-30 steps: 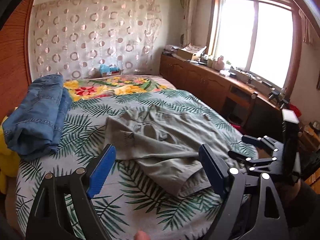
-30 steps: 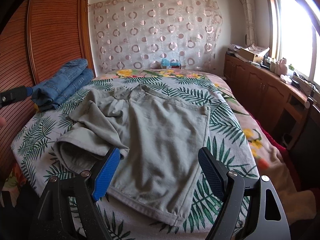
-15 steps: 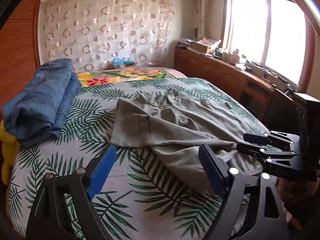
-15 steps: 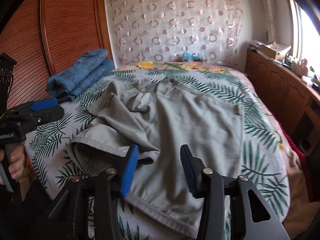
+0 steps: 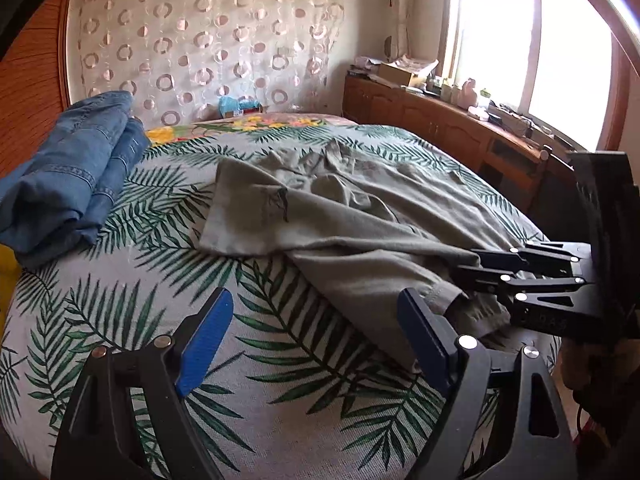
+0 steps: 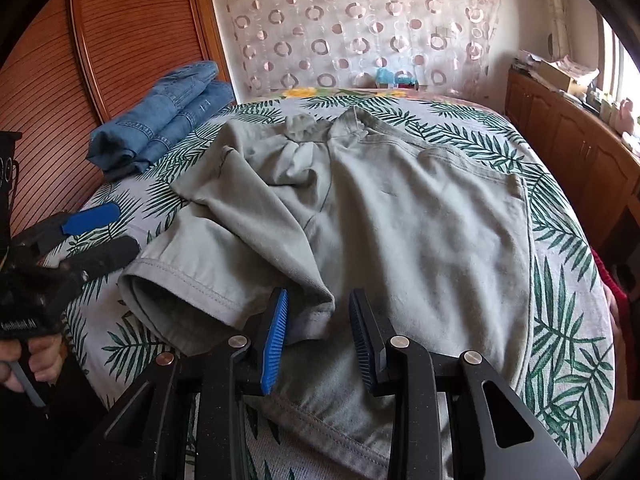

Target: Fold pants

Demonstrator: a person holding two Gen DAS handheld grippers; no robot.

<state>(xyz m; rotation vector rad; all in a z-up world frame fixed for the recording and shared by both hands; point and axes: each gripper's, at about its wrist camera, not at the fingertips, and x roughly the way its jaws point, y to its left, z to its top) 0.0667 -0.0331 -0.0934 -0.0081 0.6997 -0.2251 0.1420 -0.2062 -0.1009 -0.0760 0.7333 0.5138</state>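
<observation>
Grey-green pants (image 6: pixel 400 220) lie crumpled on the palm-leaf bedspread (image 6: pixel 568 320), with one leg folded over toward the near left. My right gripper (image 6: pixel 319 308) hovers low over that folded leg's hem. Its jaws are closing, with a fold of the cloth between the blue pads (image 6: pixel 276 332) and a gap still on the right side. From the left wrist view the pants (image 5: pixel 360 216) spread to the right, and the right gripper (image 5: pixel 476 268) reaches their near hem. My left gripper (image 5: pixel 312 308) stands open over bare bedspread (image 5: pixel 260 360), nothing between its fingers. It also shows as the left gripper (image 6: pixel 104 236) beside the hem.
Folded blue jeans (image 5: pixel 68 184) (image 6: pixel 168 120) are stacked at the bed's far left by a wooden slatted door (image 6: pixel 120 60). A wooden cabinet (image 5: pixel 440 128) with clutter runs under the window on the right. A hand (image 6: pixel 40 360) holds the left gripper.
The right gripper's jaws went from wide open to narrow and dropped onto the folded leg's hem. The left gripper sank lower toward the bedspread, still open.
</observation>
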